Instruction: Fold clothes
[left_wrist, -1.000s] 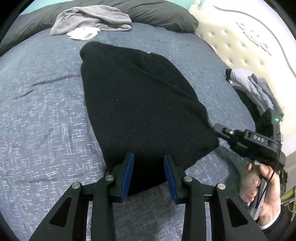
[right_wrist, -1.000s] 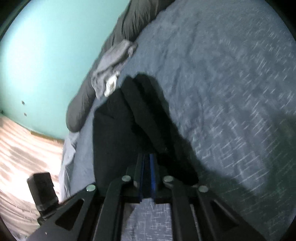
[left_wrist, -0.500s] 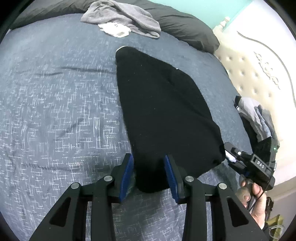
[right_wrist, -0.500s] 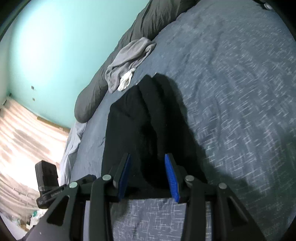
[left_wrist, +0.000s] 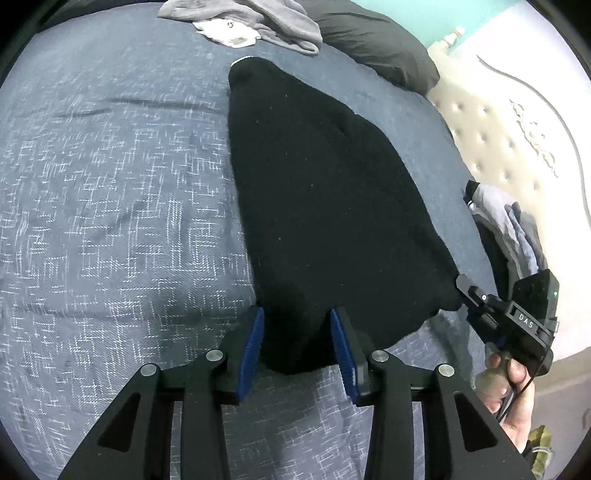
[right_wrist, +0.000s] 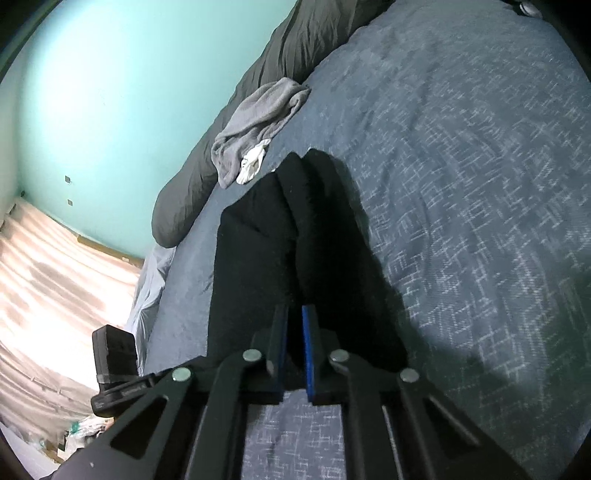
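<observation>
My left gripper (left_wrist: 297, 332) sits over the near corner of the black garment (left_wrist: 325, 206). Jaws are part open and still widening; the cloth corner lies between the blue pads (left_wrist: 255, 339), which stand clear of it on both sides, so no grip.

My right gripper (right_wrist: 294, 332) is pinched on the garment's other near corner: pads nearly together, a black fold running between them. In the left view its tip (left_wrist: 466, 286) meets the cloth's near right corner, with my hand (left_wrist: 504, 384) around the handle.

The garment lies flat on the blue-grey bedspread (left_wrist: 110, 221), mid-bed. Long axis runs near to far, away from both grippers. Wide end near me, narrow end far, pointing at the grey clothing (left_wrist: 258, 16) and the white item (left_wrist: 225, 31) by the dark pillow (left_wrist: 373, 40).

View differences:
- Left only: the cream tufted headboard (left_wrist: 517, 147) on the right, and a pile of clothes (left_wrist: 506, 225) at the bed's right edge.
- Right only: the teal wall (right_wrist: 110, 92), the floor (right_wrist: 44, 295) at near left, and a lengthwise fold ridge in the garment (right_wrist: 291, 229) that reads as plain black from the left.
</observation>
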